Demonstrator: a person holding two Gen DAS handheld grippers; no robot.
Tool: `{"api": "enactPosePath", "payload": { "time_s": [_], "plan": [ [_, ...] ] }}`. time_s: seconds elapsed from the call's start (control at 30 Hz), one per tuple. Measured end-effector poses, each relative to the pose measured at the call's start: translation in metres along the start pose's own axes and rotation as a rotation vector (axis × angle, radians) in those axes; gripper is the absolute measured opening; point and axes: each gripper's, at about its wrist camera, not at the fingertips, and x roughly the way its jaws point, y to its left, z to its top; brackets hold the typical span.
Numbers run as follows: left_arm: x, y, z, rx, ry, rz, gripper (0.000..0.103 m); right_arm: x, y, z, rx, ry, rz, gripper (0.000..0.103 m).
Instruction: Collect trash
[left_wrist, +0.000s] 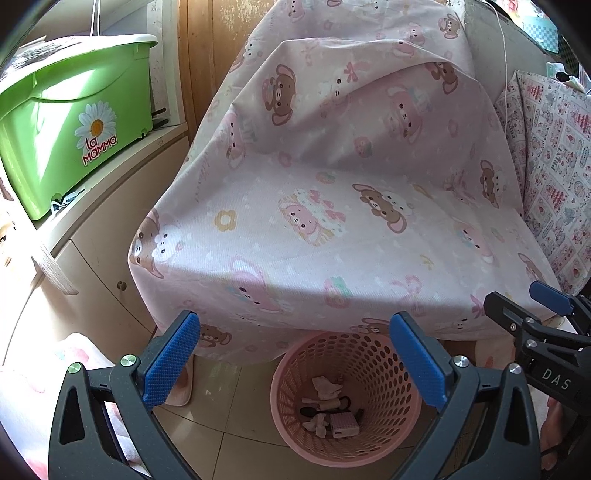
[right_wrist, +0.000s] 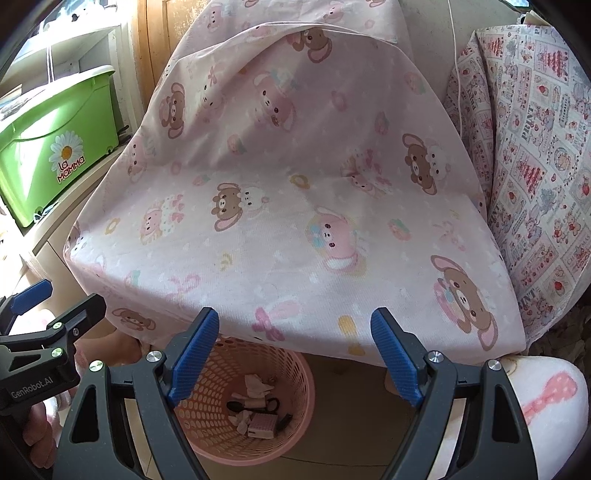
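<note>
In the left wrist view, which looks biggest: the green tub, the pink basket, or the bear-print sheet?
1. bear-print sheet
2. green tub
3. pink basket
The tub and basket sit at different distances, so their order is unsure.

Left gripper (left_wrist: 295, 363), right gripper (right_wrist: 295, 356) agape

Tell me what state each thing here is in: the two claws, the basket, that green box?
left gripper: open, empty.
right gripper: open, empty.
pink basket: upright on the floor, scraps at the bottom.
green box: lid on, sitting on the cabinet.
pink sheet: draped over the furniture.
</note>
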Motion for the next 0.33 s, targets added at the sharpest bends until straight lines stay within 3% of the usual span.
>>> {"api": "enactPosePath", "payload": {
  "time_s": [0.33],
  "plan": [
    [0.0023, -0.0018, 0.0029, 0.01, 0.006, -0.019, 0.102, 0.0062, -0.005, 0.0041, 0.033, 0.024, 0.014, 0.086]
  ]
}}
